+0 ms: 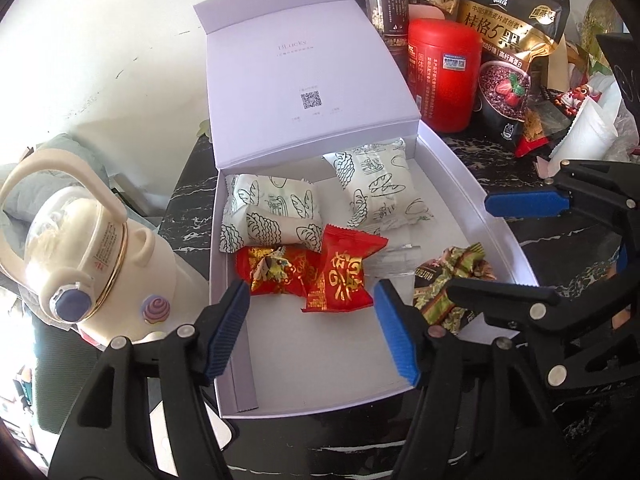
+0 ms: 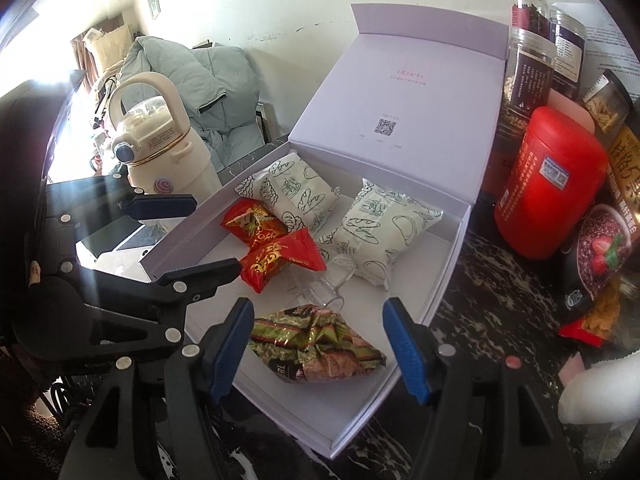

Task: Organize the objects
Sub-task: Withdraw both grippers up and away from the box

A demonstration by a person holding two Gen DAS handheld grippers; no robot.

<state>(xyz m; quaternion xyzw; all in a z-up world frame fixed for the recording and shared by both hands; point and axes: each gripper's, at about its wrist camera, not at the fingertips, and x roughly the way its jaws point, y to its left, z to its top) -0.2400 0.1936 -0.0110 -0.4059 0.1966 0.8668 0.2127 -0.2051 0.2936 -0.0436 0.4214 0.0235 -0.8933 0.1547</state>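
Observation:
An open white box [image 1: 320,360] [image 2: 340,400] lies on the dark marble table with its lid standing up. On its floor rest two white bread-print packets [image 1: 276,212] [image 2: 384,224], two red packets [image 1: 340,280] [image 2: 280,260], a clear glass cup [image 1: 396,260] [image 2: 324,284] on its side and a crumpled green snack packet [image 1: 444,288] [image 2: 316,340]. My left gripper [image 1: 312,332] [image 2: 188,238] hovers open above the red packets, touching nothing. My right gripper [image 2: 316,346] [image 1: 516,248] hovers open over the green packet, pads clear of it.
A cream handled flask [image 1: 92,256] [image 2: 160,140] stands left of the box. Right of the box crowd a red canister [image 1: 444,76] [image 2: 548,184], a black oat bag [image 1: 512,52], clear jars [image 2: 528,76] and a white paper cup [image 1: 588,132]. A grey jacket [image 2: 200,80] lies behind.

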